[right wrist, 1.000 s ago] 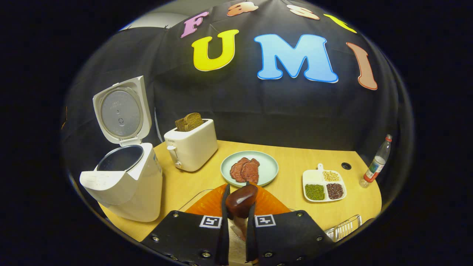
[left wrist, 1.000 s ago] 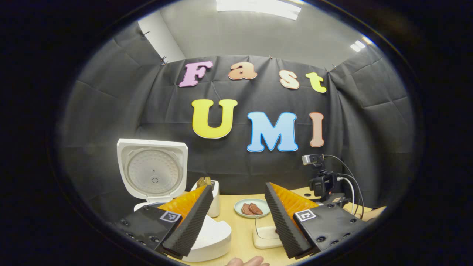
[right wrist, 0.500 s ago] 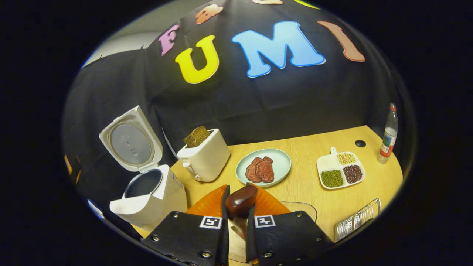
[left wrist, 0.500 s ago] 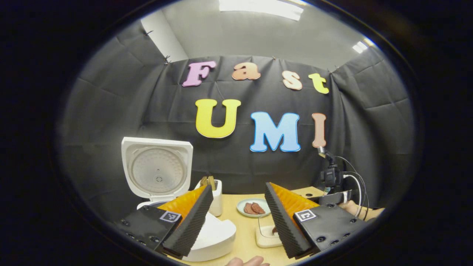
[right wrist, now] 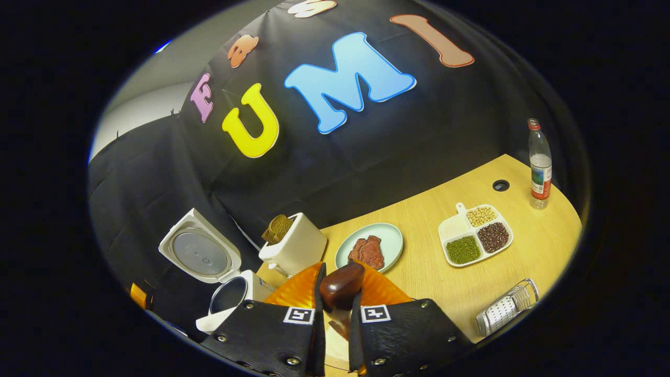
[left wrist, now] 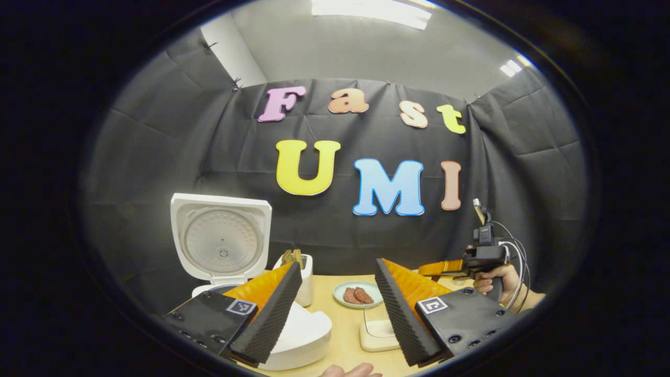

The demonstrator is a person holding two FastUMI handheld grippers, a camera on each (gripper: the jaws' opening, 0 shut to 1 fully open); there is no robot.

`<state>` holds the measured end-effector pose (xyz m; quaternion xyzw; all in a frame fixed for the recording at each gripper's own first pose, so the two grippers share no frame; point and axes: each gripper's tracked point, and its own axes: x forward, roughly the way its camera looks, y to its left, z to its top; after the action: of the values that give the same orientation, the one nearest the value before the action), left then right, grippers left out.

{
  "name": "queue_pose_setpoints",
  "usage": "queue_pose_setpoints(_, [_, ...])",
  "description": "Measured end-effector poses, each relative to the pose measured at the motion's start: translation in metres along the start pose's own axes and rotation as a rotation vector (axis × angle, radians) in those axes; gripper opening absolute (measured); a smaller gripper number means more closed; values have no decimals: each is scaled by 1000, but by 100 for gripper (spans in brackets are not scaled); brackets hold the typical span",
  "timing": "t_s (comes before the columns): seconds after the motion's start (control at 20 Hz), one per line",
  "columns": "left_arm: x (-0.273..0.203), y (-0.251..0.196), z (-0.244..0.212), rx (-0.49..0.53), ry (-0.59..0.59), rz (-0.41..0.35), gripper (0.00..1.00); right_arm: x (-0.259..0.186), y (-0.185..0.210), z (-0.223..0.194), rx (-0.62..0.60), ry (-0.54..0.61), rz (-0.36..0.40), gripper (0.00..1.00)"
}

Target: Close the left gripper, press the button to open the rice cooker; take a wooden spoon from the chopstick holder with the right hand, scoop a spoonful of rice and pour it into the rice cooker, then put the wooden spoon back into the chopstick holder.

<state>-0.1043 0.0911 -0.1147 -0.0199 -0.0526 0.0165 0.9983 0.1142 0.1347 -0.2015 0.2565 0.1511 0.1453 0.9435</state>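
Note:
The white rice cooker (left wrist: 293,335) stands at the left with its lid (left wrist: 221,245) upright and the pot open. My left gripper (left wrist: 337,267) hovers open just in front of it, with nothing between its fingers. My right gripper (right wrist: 336,309) is shut on the wooden spoon (right wrist: 341,283), whose dark bowl sticks out past the fingertips. From up here the rice cooker (right wrist: 230,293) lies low on the left. A hand (left wrist: 494,280) holds the right gripper (left wrist: 484,256) high at the right. The metal chopstick holder (right wrist: 505,311) stands at the lower right.
A shallow white box (left wrist: 378,335) lies near the table's front. A white toaster (right wrist: 293,243) with bread, a green plate (right wrist: 390,238) of meat, a divided bean tray (right wrist: 451,228) and a bottle (right wrist: 539,162) stand on the wooden table (right wrist: 539,235).
My right gripper has risen and rolled with the spoon, so the table now slants in its view. Seen from the left gripper, it climbed at the right. The left gripper has barely moved.

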Motion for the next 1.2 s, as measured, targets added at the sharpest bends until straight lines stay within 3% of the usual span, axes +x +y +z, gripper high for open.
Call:
queue_pose_setpoints(0.25, [-9, 1, 9, 1, -9, -5, 99, -6, 7, 15, 104, -26, 41, 18])
queue_pose_setpoints(0.4, [-17, 8, 17, 13, -21, 7, 98, -5, 7, 23, 170, -43, 50, 18])
queue_pose_setpoints(0.45, [-20, 9, 18, 17, -23, 11, 94, -3, 9, 25, 199, -42, 61, 18])
queue_pose_setpoints(0.6, [-24, 14, 20, 22, -27, 16, 98, 2, 16, 30, 272, -39, 83, 18])
queue_pose_setpoints(0.95, [-29, 17, 20, 20, -20, 7, 98, 11, 59, 45, 307, -47, 113, 18])
queue_pose_setpoints(1.05, [-31, 22, 22, 8, -15, 10, 94, 13, 77, 48, 291, -46, 129, 18])
queue_pose_setpoints(1.2, [-39, 32, 38, 3, -33, 22, 99, 20, 101, 44, 269, -33, 138, 18])
